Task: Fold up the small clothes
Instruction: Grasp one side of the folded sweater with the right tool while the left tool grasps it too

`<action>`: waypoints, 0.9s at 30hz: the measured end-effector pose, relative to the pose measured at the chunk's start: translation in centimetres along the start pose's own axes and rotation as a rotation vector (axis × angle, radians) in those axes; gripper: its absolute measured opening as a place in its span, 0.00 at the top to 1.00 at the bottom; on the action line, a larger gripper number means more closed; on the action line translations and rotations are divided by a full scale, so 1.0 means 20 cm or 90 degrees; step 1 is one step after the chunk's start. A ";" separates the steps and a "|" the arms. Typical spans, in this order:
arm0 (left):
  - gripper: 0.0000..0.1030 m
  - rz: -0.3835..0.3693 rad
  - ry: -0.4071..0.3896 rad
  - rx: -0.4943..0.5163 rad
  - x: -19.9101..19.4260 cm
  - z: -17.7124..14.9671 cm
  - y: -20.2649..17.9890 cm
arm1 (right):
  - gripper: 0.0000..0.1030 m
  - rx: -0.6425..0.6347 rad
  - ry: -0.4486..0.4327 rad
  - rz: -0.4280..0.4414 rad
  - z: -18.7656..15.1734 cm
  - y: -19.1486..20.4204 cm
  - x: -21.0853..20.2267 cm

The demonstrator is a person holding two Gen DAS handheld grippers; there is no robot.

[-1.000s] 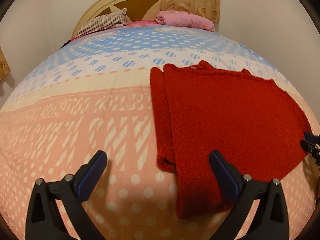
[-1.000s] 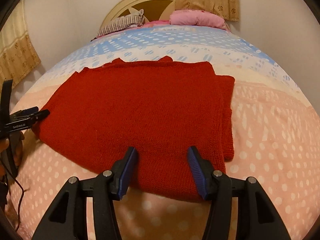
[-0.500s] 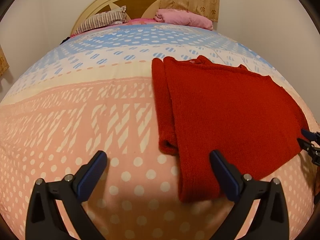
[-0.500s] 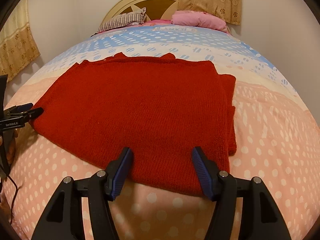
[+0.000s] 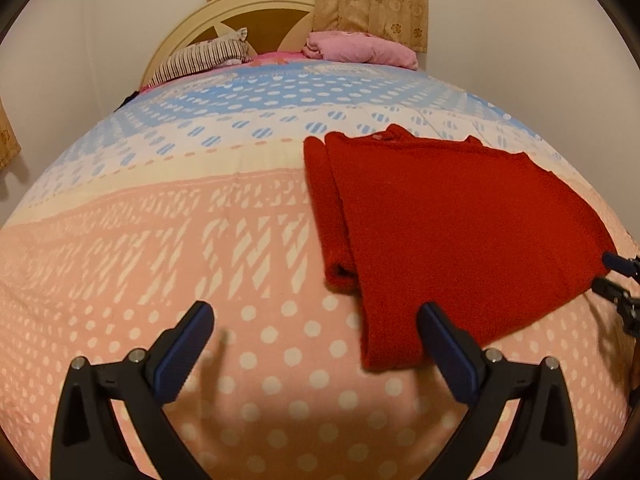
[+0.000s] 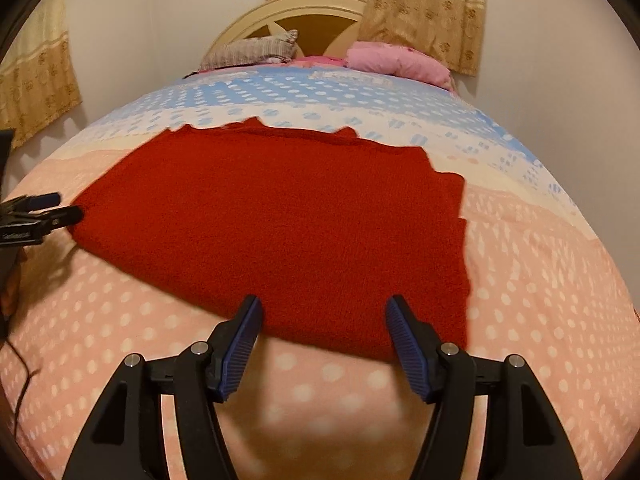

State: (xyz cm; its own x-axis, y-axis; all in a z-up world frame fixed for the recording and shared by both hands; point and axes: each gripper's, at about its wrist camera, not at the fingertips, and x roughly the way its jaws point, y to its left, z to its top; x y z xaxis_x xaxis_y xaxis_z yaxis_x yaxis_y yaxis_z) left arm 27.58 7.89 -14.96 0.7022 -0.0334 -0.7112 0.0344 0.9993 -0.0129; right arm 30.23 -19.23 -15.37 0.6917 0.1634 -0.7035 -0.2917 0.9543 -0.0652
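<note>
A red knit sweater (image 6: pixel 272 232) lies folded flat on a bed (image 5: pixel 160 240), its sleeves tucked under along both long sides so that a narrow strip of red shows past the top layer on each edge. The quilt (image 6: pixel 540 280) beneath it runs from pink with white dots at the near end through a cream band to blue at the far end, where a striped pillow (image 5: pixel 200 60) and a pink bundle (image 5: pixel 360 50) rest against a rounded cream headboard (image 5: pixel 248 4) (patterned tan curtains (image 6: pixel 424 12) hang behind it). The right gripper (image 6: pixel 322 344) hovers over the sweater's near hem, its blue-padded fingers (image 6: pixel 240 352) spread and just lately widening, with the hem showing in the gap between them but neither pad pressing on the cloth. The left gripper (image 5: pixel 314 354) hovers off the sweater's left near corner, fingers (image 5: pixel 184 352) spread wide over dotted quilt, the right finger in line with the corner of the fold and nothing pinched. Each gripper's tips also appear at the edge of the other's view, close beside the sweater's side edge; whether they touch the cloth there cannot be told. A dark shadow falls on the quilt below the left gripper.
</note>
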 end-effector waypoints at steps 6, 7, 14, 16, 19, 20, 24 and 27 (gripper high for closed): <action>0.00 0.032 -0.006 0.026 -0.01 0.06 0.03 | 0.36 -0.085 -0.023 0.050 0.02 0.29 -0.05; 0.00 0.037 -0.004 0.030 -0.01 0.07 0.03 | 0.36 -0.096 -0.027 0.059 0.04 0.33 -0.05; 0.00 0.057 0.002 0.037 0.01 0.12 0.08 | 0.36 -0.159 -0.034 0.091 0.11 0.59 0.00; 0.00 0.062 0.004 0.040 0.02 0.13 0.09 | 0.36 -0.173 -0.036 0.095 0.13 0.64 0.02; 0.00 0.059 0.012 0.040 0.04 0.15 0.11 | 0.36 -0.195 -0.037 0.099 0.14 0.73 0.05; 0.00 0.055 0.014 0.035 0.04 0.16 0.12 | 0.36 -0.204 -0.040 0.099 0.15 0.76 0.06; 0.00 0.012 0.017 -0.008 0.07 0.20 0.17 | 0.36 -0.231 -0.051 0.099 0.15 0.86 0.08; 0.00 -0.025 0.012 -0.034 0.10 0.24 0.20 | 0.36 -0.246 -0.056 0.093 0.15 0.91 0.09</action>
State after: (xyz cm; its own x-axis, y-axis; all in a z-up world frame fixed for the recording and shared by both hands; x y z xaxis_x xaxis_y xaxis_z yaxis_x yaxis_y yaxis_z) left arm 32.44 11.68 -13.01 0.6876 -0.0733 -0.7224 0.0232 0.9966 -0.0790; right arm 28.19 -0.81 -15.60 0.6736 0.3274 -0.6626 -0.6058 0.7581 -0.2413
